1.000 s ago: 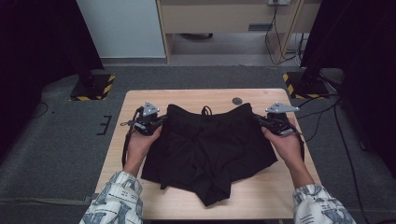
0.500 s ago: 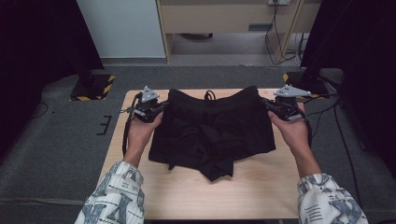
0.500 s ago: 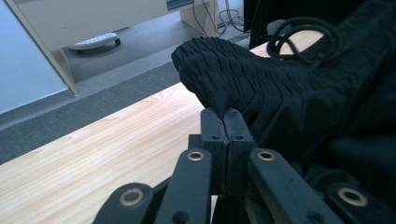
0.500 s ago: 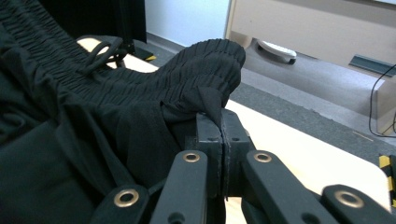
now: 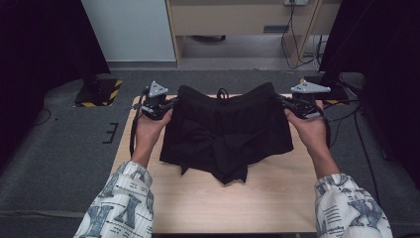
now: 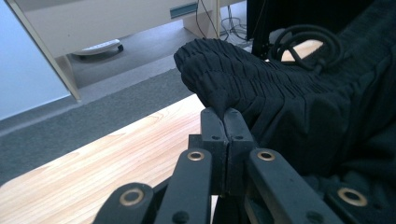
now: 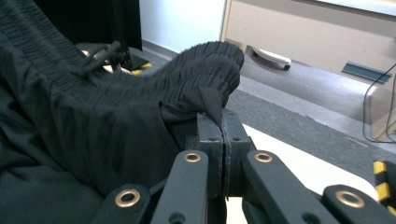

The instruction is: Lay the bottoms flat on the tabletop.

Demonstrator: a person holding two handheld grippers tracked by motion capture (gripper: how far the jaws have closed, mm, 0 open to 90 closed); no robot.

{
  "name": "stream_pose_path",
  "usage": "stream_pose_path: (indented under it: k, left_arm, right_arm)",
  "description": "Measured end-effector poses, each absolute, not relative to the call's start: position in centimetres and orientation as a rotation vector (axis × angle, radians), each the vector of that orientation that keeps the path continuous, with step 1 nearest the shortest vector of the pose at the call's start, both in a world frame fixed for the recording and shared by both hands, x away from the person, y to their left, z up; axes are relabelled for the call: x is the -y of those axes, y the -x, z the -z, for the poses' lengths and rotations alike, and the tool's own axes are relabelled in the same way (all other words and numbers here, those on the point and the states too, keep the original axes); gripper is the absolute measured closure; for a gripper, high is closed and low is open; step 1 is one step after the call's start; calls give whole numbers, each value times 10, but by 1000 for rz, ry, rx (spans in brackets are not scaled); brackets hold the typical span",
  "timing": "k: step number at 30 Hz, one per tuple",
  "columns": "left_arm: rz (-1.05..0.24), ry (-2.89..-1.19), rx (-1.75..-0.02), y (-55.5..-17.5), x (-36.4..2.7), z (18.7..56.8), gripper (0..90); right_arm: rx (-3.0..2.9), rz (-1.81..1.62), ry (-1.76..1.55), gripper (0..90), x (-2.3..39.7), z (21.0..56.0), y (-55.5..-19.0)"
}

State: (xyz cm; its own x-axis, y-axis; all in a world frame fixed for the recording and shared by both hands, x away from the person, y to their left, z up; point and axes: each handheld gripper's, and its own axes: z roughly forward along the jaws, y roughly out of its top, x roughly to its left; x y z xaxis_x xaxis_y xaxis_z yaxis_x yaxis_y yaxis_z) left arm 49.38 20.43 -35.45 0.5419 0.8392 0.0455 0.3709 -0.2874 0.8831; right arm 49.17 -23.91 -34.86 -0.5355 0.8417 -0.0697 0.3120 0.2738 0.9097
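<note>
A pair of black shorts (image 5: 225,131) with a gathered elastic waistband hangs stretched between my two grippers above the wooden table (image 5: 233,203). My left gripper (image 5: 174,103) is shut on the waistband's left corner (image 6: 210,74), its jaws pressed together on the cloth (image 6: 225,112). My right gripper (image 5: 283,101) is shut on the right corner (image 7: 212,65) the same way (image 7: 222,116). The shorts' legs droop crumpled onto the tabletop. A black drawstring (image 5: 223,92) loops at the middle of the waistband.
Grey carpet surrounds the table. A light wooden cabinet (image 5: 242,20) and a white panel (image 5: 126,29) stand beyond the far edge. Yellow-black striped bases (image 5: 101,94) sit at the far left and far right, with cables (image 5: 297,44) trailing on the floor.
Both hands have risen and moved away from me and apart, lifting the waistband off the table and pulling it taut. The shorts' legs have dragged toward the far edge.
</note>
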Motion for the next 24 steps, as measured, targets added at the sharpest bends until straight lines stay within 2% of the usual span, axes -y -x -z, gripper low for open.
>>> stream_pose_path:
  k: [9,24]
  left_arm:
    - [-652,-1891,-996,-504,-200,348,883]
    - [-702,-1873,-928,-482,-195,317,883]
  right_arm:
    - [-1958,-1282,-1027,890,241,334,-500]
    - [-1910,-1305,-1006,890,254,319,-480]
